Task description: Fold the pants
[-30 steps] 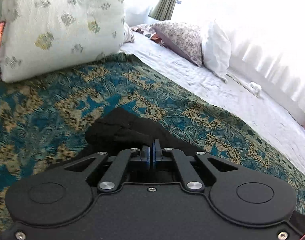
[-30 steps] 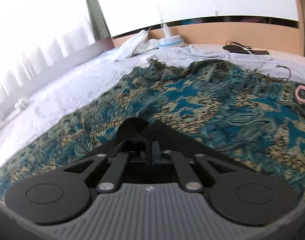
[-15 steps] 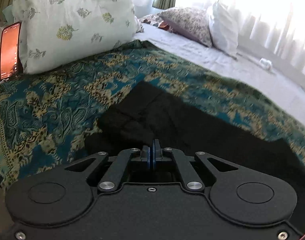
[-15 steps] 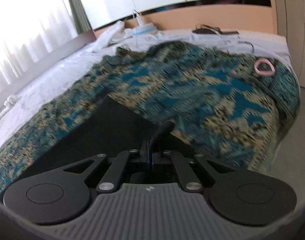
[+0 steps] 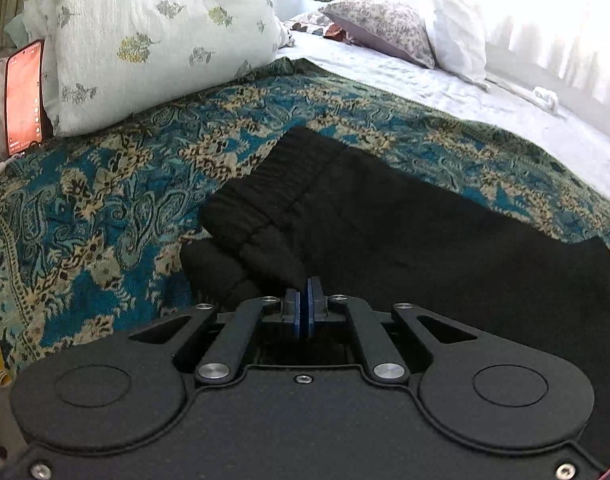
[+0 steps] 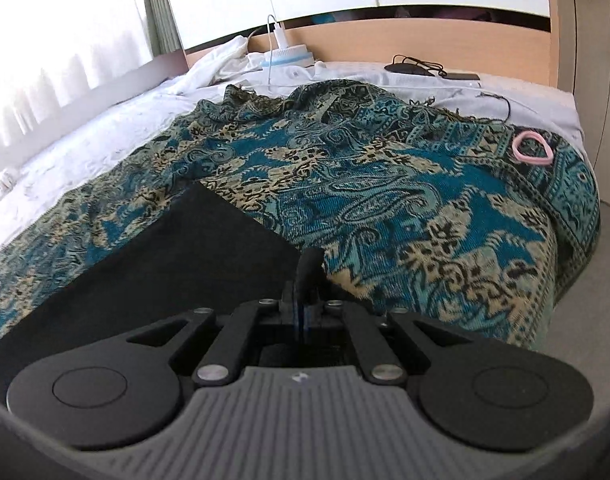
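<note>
Bedroom, bed by a bright window; teal paisley throw (image 5: 117,208) covers the near half. Black pants (image 5: 405,232) lie lengthwise on the throw, apparently already folded leg over leg, waistband end at left, hem end at right. Left gripper (image 5: 303,307) clenched on cloth near the waistband; right gripper (image 6: 303,312) clenched on a tuck of hem fabric. Judged step: laying down and straightening. Next move calls for releasing, then carrying hem toward waistband.
</note>
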